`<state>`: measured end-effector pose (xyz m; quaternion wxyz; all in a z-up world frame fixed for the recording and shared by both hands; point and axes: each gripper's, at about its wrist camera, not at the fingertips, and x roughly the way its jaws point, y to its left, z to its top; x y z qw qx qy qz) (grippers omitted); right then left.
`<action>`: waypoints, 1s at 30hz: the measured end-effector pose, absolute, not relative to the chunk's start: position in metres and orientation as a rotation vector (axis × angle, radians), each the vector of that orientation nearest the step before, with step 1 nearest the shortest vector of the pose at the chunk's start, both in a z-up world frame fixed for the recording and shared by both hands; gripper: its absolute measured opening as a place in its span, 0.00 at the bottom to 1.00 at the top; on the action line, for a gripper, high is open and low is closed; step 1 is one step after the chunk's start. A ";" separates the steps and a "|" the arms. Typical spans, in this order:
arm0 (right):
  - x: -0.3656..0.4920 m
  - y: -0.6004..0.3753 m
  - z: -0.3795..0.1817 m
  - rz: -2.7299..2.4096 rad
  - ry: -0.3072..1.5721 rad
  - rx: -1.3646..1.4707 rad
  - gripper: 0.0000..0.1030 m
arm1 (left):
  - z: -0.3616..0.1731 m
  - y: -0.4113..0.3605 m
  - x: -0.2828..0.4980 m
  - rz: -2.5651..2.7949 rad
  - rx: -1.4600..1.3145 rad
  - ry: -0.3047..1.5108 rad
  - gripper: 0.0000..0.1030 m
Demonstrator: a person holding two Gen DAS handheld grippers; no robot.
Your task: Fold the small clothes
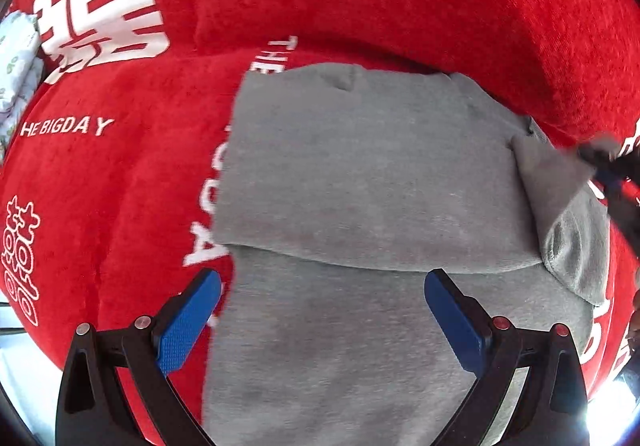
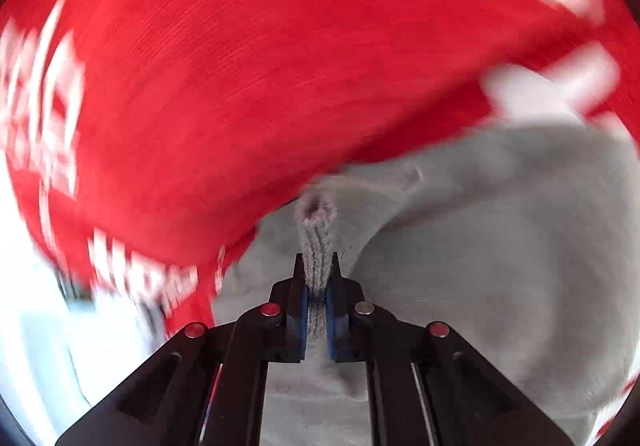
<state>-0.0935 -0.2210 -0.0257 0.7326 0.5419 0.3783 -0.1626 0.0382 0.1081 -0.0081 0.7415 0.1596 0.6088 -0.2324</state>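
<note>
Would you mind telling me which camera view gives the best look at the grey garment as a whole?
The left wrist view: the grey garment lies sharp on the red cover, folded edge visible, beyond the open left gripper. The right wrist view is motion-blurred and shows only a bunched ribbed part of it pinched in the right gripper.

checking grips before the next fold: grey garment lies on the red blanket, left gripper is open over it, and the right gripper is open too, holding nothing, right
Not quite. The right gripper is not open: the right wrist view shows its jaws shut on a pinched ribbed edge of the grey garment. The rest holds: the garment lies on the red blanket, and the left gripper is open over it.
</note>
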 end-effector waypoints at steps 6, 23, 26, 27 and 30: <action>-0.002 -0.120 -0.017 -0.049 1.129 0.781 0.13 | -0.011 0.126 0.046 -0.474 0.348 1.346 0.99; -0.287 -0.189 -0.083 -0.565 0.767 1.662 0.44 | -0.044 0.043 0.085 -0.709 0.217 1.488 0.99; -0.304 -0.201 -0.087 -0.600 0.664 1.726 0.44 | -0.051 0.019 0.089 -0.707 0.223 1.505 0.99; -0.296 -0.199 -0.086 -0.608 0.651 1.722 0.44 | -0.051 0.015 0.089 -0.703 0.224 1.503 0.99; -0.289 -0.208 -0.085 -0.619 0.635 1.698 0.40 | -0.048 0.006 0.092 -0.699 0.198 1.495 0.36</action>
